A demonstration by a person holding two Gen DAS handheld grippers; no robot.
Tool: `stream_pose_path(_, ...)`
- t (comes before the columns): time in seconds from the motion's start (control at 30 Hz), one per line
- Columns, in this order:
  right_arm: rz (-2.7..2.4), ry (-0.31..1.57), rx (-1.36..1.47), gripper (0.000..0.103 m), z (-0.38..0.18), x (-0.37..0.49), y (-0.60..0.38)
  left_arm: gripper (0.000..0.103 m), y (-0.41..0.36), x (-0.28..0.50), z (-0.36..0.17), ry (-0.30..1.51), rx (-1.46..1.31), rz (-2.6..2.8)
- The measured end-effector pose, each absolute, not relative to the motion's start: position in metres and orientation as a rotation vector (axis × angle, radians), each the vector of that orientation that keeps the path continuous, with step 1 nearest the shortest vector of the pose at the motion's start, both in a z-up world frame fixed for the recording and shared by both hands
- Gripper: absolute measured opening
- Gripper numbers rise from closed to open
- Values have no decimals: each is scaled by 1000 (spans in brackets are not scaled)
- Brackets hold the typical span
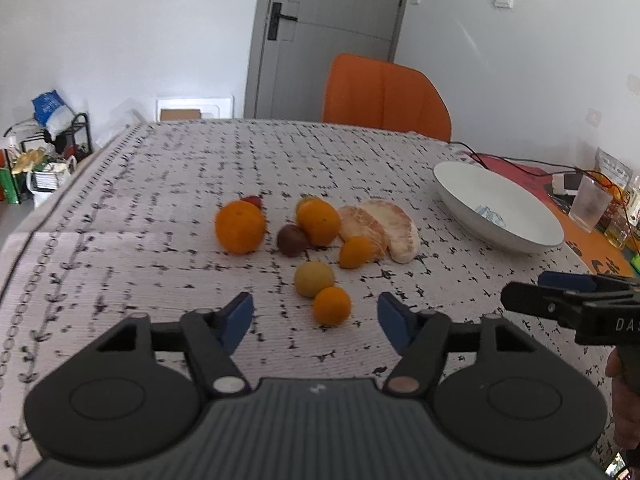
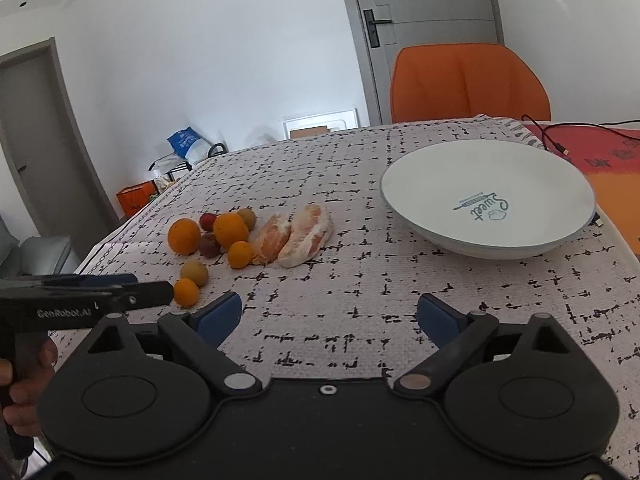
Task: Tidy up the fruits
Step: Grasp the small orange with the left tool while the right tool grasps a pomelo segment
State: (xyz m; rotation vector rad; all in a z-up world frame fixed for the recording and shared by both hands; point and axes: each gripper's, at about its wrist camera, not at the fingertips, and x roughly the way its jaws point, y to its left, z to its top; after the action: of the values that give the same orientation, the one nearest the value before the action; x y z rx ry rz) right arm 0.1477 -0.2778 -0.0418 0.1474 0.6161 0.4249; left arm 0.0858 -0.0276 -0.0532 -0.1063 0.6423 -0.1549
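Several fruits lie together on the patterned tablecloth: two oranges, a dark brown fruit, a yellow-green fruit, two peeled pomelo segments and small oranges. The nearest small orange lies just ahead of my left gripper, in line with the gap between its blue pads, which do not touch it; the gripper is open. My right gripper is open over bare cloth, nothing between its fingers. A white bowl stands to the right of the fruit, with only a printed logo inside.
An orange chair stands behind the table's far edge. A cable, a plastic cup and jars sit on the orange mat at the right. A hand holds the left gripper's grip. A grey door is behind.
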Motion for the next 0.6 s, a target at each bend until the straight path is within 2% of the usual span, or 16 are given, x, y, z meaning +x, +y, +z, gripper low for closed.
stream_pose_path(0.07,424,617,154,94,-43,150,-279,58,-32,91,-58,658,-102,-164)
stream_pose_path(0.2,420,621,160,94,-45,154,-281,55,-38,98,-64,673,-95,-159)
stream_pose_path(0.3,420,626,161,94,-46,158,-282,47,-42,101,-68,672,-79,-147)
stream_pose_path(0.4,421,630,164,95,-47,161,-281,32,-44,104,-70,665,-62,-147)
stream_pose_path(0.43,423,630,165,95,-48,163,-280,22,-45,105,-70,666,-54,-143)
stream_pose_path(0.6,442,633,161,94,-51,170,-273,22,-36,106,-65,666,-88,-132)
